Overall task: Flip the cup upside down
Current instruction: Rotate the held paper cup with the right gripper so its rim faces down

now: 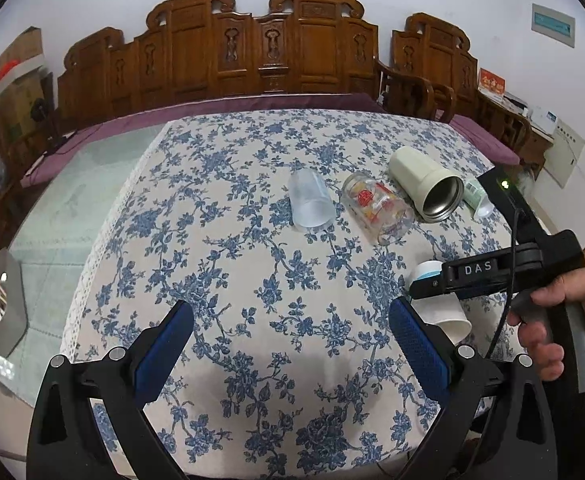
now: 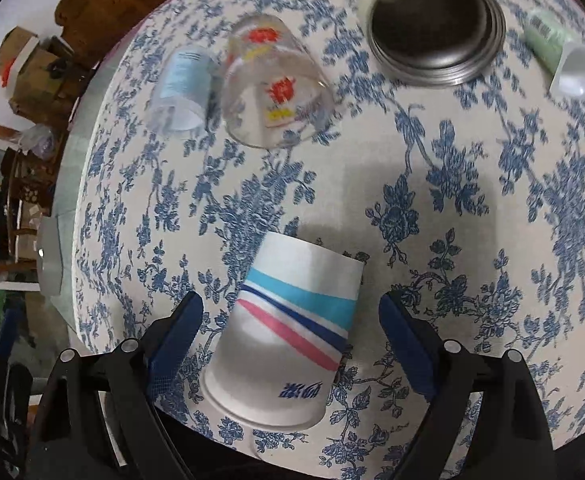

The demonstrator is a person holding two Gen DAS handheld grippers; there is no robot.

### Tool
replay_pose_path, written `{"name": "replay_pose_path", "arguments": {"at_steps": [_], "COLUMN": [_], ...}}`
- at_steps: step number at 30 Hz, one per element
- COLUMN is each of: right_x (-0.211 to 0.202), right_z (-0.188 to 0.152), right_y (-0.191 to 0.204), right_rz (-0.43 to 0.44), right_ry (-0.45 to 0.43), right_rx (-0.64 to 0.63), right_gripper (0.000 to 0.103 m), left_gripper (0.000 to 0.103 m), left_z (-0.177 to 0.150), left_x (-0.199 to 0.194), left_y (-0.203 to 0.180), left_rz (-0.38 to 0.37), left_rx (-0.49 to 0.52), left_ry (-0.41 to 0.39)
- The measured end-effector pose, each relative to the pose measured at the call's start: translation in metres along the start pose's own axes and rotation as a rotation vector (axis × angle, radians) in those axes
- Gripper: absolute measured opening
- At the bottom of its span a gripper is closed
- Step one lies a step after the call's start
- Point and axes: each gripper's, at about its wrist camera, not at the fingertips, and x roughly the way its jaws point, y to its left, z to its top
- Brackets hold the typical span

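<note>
A white paper cup (image 2: 288,332) with blue and pink stripes lies on its side on the floral tablecloth, rim toward me. My right gripper (image 2: 292,332) is open with its fingers on either side of the cup, not touching it. In the left wrist view the same cup (image 1: 446,312) shows partly behind the right gripper (image 1: 432,286), whose fingers are mostly hidden there. My left gripper (image 1: 290,340) is open and empty above the cloth, left of the cup.
Other cups lie on their sides farther back: a frosted plastic cup (image 1: 310,204), a printed glass (image 1: 378,208), a cream steel-lined tumbler (image 1: 428,184) and a small green cup (image 1: 478,198). The table edge (image 1: 92,248) drops off at left. Wooden chairs (image 1: 252,52) stand behind.
</note>
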Motion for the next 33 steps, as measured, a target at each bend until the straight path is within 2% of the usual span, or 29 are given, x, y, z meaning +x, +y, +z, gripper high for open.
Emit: {"name": "replay_pose_path", "arguments": {"at_steps": [8, 11, 13, 16, 22, 27, 33], "right_x": [0.002, 0.003, 0.003, 0.001, -0.02, -0.038, -0.049], "right_z": [0.008, 0.011, 0.012, 0.012, 0.016, 0.018, 0.011], "right_y": [-0.01, -0.008, -0.01, -0.009, -0.009, -0.011, -0.008], "right_rz": [0.051, 0.063, 0.073, 0.076, 0.098, 0.001, -0.157], "right_ry": [0.033, 0.045, 0.052, 0.036, -0.103, -0.274, -0.496], "right_rx": [0.028, 0.026, 0.026, 0.015, -0.03, -0.117, -0.232], "right_gripper": [0.079, 0.073, 0.065, 0.061, 0.06, 0.059, 0.059], "left_gripper": [0.094, 0.094, 0.094, 0.094, 0.094, 0.094, 0.094], "left_z": [-0.004, -0.004, -0.004, -0.004, -0.004, -0.004, -0.006], "left_x": [0.006, 0.007, 0.008, 0.008, 0.008, 0.01, 0.012], "left_y": [-0.005, -0.005, -0.004, -0.003, -0.002, -0.001, -0.003], "left_rz": [-0.003, -0.003, -0.001, 0.003, 0.005, 0.011, 0.016], "left_rx": [0.017, 0.016, 0.015, 0.013, 0.011, 0.012, 0.02], "left_ry": [0.019, 0.023, 0.025, 0.027, 0.026, 0.03, 0.035]}}
